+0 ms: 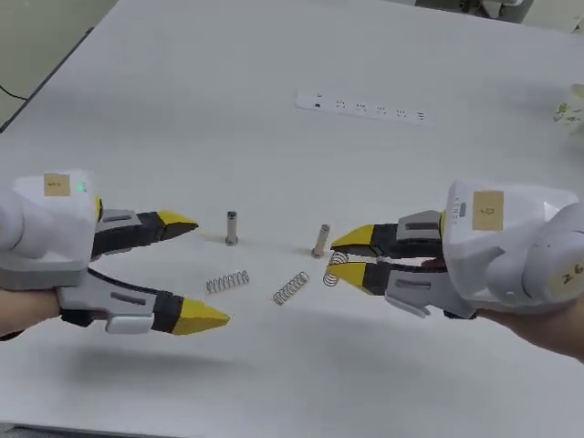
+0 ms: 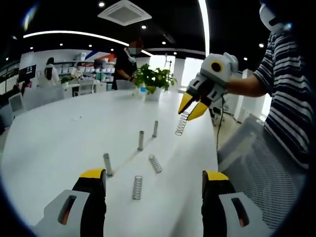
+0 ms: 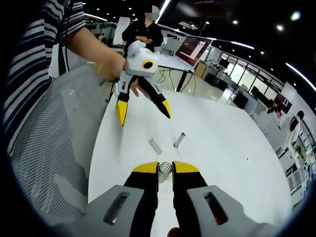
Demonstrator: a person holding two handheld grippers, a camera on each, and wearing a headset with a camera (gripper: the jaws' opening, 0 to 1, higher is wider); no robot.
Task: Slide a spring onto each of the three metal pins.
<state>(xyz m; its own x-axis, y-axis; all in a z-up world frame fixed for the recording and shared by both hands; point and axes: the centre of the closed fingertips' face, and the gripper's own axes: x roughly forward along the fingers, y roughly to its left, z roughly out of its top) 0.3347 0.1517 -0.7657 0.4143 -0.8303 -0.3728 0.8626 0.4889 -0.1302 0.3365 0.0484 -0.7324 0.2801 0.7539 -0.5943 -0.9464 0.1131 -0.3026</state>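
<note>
The left gripper (image 1: 201,269) is held open; a spring (image 1: 332,274) is clamped by the right gripper (image 1: 337,256), five o'clock of a metal pin (image 1: 320,241).

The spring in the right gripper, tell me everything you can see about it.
The spring is a small coil of thin, silvery wire that looks like steel. It is pinched at its upper end between the yellow tips of the right gripper and hangs down from them at a slant, uncompressed. It sits just beside an upright metal pin, not on it. Whether its lower end touches the white table I cannot tell.
</note>
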